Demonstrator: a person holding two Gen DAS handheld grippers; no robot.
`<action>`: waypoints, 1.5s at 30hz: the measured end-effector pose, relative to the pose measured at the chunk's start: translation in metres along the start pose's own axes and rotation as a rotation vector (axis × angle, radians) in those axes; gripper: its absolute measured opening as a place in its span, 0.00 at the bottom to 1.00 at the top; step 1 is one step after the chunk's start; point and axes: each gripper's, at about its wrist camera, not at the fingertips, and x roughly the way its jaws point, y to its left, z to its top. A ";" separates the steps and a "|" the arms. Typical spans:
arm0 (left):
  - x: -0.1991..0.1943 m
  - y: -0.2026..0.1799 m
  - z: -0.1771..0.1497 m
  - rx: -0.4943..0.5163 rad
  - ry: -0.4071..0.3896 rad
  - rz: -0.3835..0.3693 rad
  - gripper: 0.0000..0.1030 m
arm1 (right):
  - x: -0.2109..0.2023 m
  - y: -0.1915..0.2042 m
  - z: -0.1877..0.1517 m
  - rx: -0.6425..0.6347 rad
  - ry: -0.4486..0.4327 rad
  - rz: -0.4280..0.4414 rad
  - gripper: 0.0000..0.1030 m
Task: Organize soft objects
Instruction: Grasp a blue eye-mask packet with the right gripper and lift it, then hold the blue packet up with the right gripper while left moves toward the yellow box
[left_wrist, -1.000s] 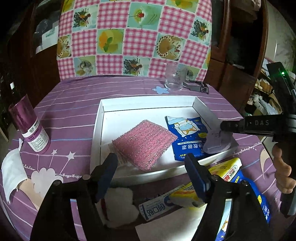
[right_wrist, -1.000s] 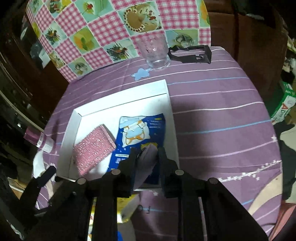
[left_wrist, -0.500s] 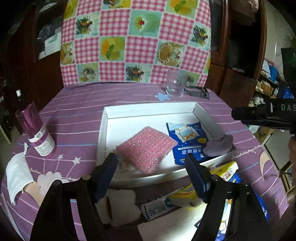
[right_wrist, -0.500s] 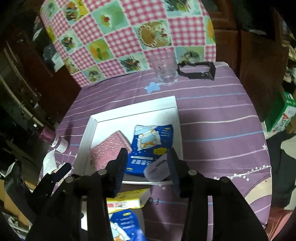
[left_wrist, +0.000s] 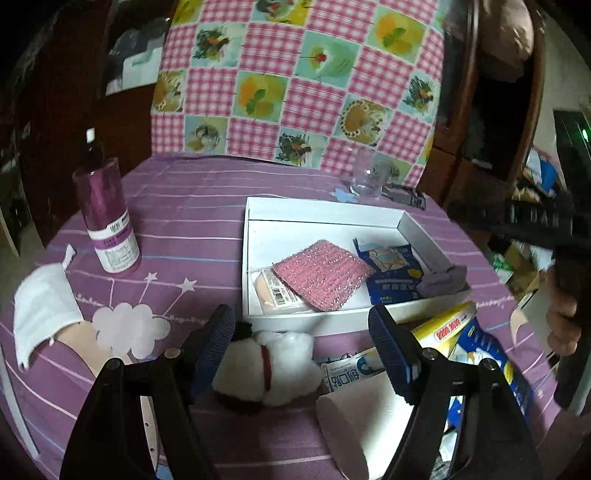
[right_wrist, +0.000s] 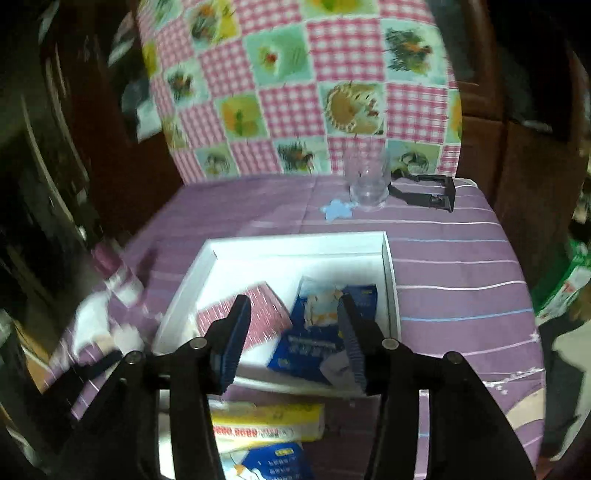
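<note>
Now: grey cloth released at tray corner, plush next

Left wrist view. Your left tongs (left_wrist: 301, 341) stand wide and empty, above the white plush toy (left_wrist: 275, 365) on the counter (left_wrist: 192, 229). White tray (left_wrist: 325, 212) holds: pink scrub pad (left_wrist: 321, 273), blue packet (left_wrist: 391, 271), tan wrapped item (left_wrist: 275, 291), grey cloth (left_wrist: 443, 282). The cloth, a second ago pinched in your right tongs, now lies loose, draped on the tray's near right corner. Still outside the tray: yellow box (left_wrist: 448, 325), white face mask (left_wrist: 44, 306).

Right wrist view. Your right tongs (right_wrist: 293, 338) have just been opening; half apart, nothing between them, lifted back from the tray. One item delivered; the plush looks next.
</note>
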 end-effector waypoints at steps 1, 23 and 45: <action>-0.002 0.002 0.000 -0.008 -0.003 -0.003 0.73 | -0.005 0.002 -0.001 0.000 -0.020 -0.012 0.49; -0.005 -0.014 -0.006 0.029 0.031 -0.006 0.73 | -0.050 -0.005 -0.104 -0.131 -0.012 0.081 0.72; 0.001 -0.018 -0.011 0.041 0.083 0.021 0.73 | -0.041 -0.001 -0.112 -0.138 0.021 -0.053 0.84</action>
